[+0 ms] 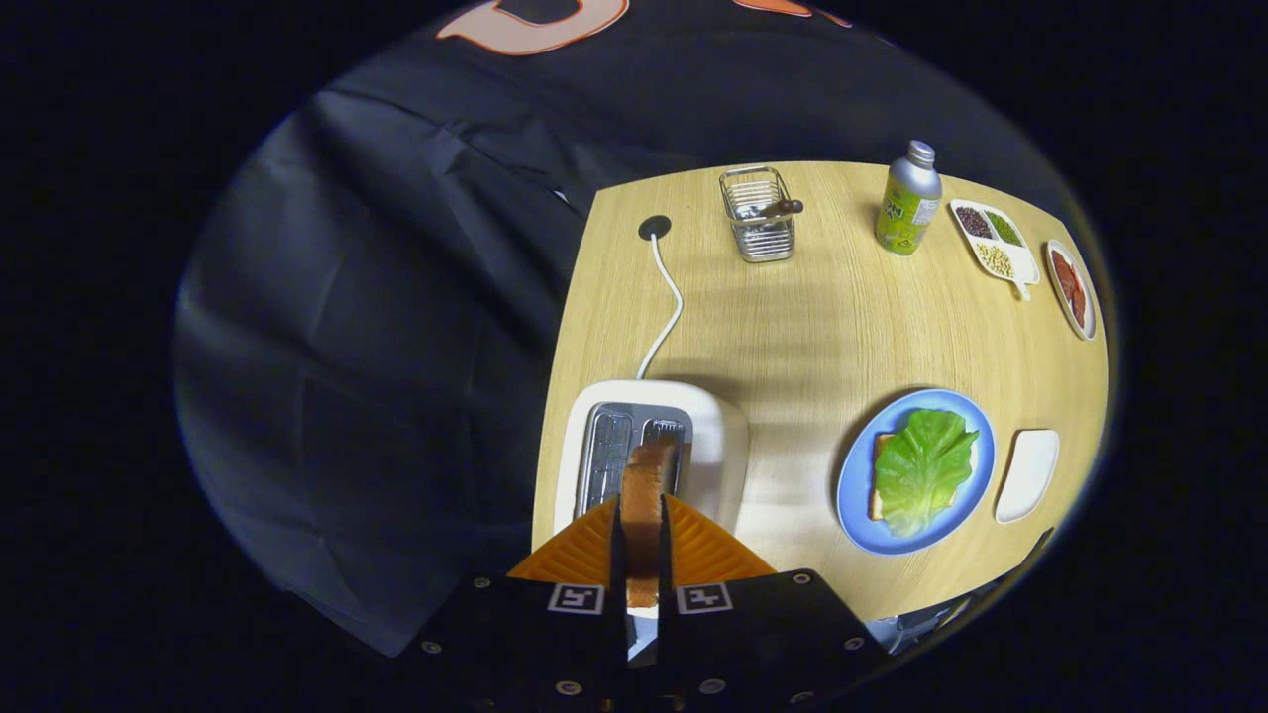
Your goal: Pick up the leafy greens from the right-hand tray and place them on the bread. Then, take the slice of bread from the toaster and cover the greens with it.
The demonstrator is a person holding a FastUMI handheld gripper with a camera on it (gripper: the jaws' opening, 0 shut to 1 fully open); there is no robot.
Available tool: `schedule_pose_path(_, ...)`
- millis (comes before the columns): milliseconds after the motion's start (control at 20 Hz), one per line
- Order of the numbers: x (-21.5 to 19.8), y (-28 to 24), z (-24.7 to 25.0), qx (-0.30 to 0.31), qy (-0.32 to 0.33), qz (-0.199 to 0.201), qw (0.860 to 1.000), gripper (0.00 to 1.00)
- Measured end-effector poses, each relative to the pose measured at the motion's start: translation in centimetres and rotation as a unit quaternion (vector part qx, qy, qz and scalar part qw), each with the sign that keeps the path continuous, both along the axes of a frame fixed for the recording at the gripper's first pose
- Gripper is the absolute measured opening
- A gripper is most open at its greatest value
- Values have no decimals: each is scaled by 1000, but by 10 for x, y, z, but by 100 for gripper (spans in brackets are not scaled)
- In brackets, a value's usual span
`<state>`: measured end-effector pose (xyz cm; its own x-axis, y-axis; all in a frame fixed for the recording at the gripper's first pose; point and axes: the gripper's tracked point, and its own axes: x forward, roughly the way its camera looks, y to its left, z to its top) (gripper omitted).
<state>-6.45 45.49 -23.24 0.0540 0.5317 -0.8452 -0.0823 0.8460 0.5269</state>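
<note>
My gripper (642, 540) is shut on a slice of bread (646, 485), held on edge between the orange fingers (584, 555), above the white toaster (713, 436). The slice's top end hangs over the toaster's right slot. To the right, a blue plate (857, 495) carries another bread slice (878, 465) with the leafy greens (923, 468) lying flat on top of it. An empty white tray (1027, 473) sits just right of the plate.
The toaster's white cord (669, 307) runs back to a black grommet (654, 227). A wire basket (759, 213), a green bottle (908, 201), a divided dish of grains (994, 245) and a dish of red slices (1072, 287) stand along the far side of the wooden table (822, 327).
</note>
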Motion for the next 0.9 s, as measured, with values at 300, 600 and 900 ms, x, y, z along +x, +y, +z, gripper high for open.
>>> schedule_pose_path(300, 2, -35, 31, 60, -10, -41, 997, 12)
schedule_pose_path(600, 3, -101, 15, 66, -2, -107, 992, 12)
schedule_pose_path(900, -9, -158, -20, 80, 15, -136, 987, 12)
